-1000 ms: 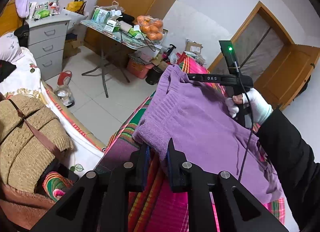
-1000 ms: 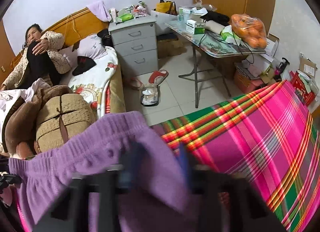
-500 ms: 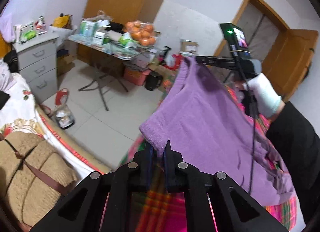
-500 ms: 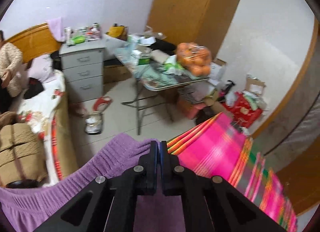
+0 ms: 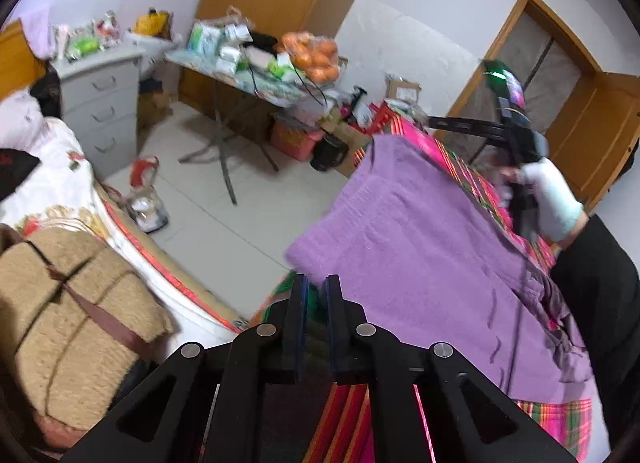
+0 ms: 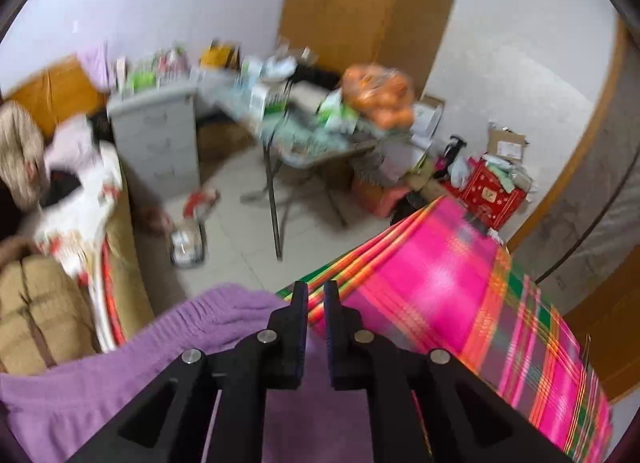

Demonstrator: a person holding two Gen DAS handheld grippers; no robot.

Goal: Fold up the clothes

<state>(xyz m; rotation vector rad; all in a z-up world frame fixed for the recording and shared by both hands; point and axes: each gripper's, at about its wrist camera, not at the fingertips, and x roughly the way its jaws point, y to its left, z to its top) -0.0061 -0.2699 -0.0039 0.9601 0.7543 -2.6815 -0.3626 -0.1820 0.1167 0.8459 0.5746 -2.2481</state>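
Observation:
A purple knit garment [image 5: 420, 247] lies spread over a pink plaid blanket [image 6: 440, 283] on a bed. In the left wrist view my left gripper [image 5: 316, 287] pinches the garment's near corner at its fingertips. My right gripper [image 5: 434, 122], held by a white-gloved hand [image 5: 552, 199], hovers just above and beyond the far corner without touching it. In the right wrist view the right gripper [image 6: 316, 291] shows a narrow gap with only plaid blanket seen through it. The garment [image 6: 120, 383] lies under and to the left of that gripper.
A folding table [image 5: 256, 79] with a bag of oranges [image 5: 316, 57] stands across the tiled floor [image 5: 240, 215]. Grey drawers [image 5: 104, 91] stand far left. A second bed [image 5: 60, 167] holds a tied tan bundle [image 5: 68, 303]. Boxes crowd the far wall.
The garment hung stretched in the air between both grippers; now it lies flat on the blanket. The right gripper has opened slightly and come off the far corner.

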